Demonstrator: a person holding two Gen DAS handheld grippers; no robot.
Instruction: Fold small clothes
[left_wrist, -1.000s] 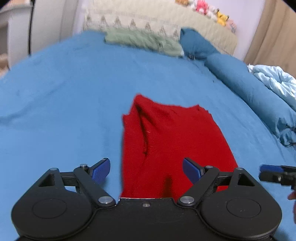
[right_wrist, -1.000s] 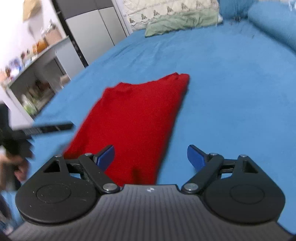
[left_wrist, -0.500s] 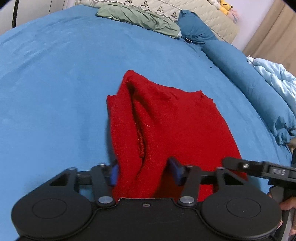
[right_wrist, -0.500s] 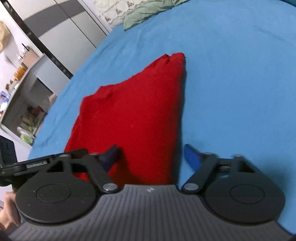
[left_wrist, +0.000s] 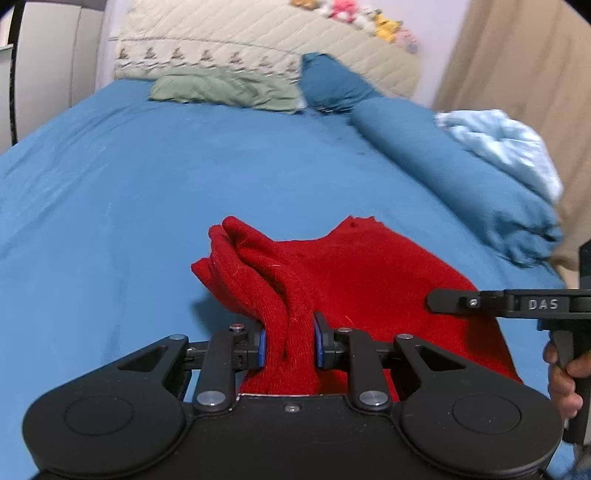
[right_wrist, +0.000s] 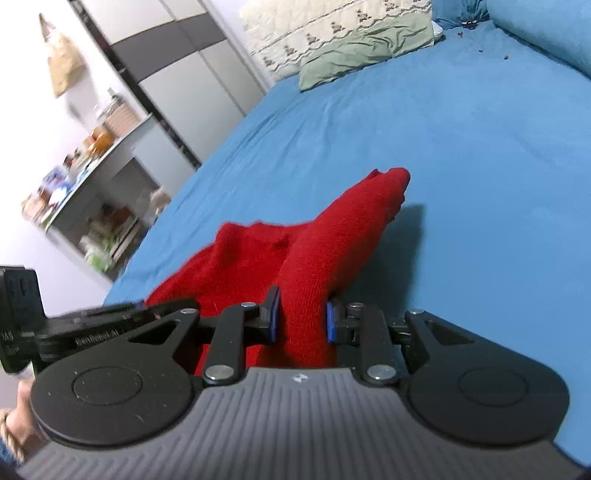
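A small red knit garment (left_wrist: 362, 273) lies on the blue bed sheet (left_wrist: 147, 192). My left gripper (left_wrist: 289, 345) is shut on its near left edge, which bunches up between the blue pads. My right gripper (right_wrist: 301, 319) is shut on the near right edge of the same red garment (right_wrist: 332, 236) and holds it raised off the sheet. The right gripper also shows at the right of the left wrist view (left_wrist: 509, 302). The left gripper's body shows at the left of the right wrist view (right_wrist: 96, 325).
A green pillow (left_wrist: 225, 88), a dark blue pillow (left_wrist: 332, 85) and a cream headboard (left_wrist: 258, 40) lie at the far end. A rolled blue duvet (left_wrist: 461, 177) and pale blue bedding (left_wrist: 506, 144) run along the right. A cluttered shelf (right_wrist: 81, 173) and wardrobe (right_wrist: 177, 74) stand left of the bed.
Both grippers went from open to shut on the garment's near edge. The near edge has since been lifted, so the cloth bunches and rises off the sheet.
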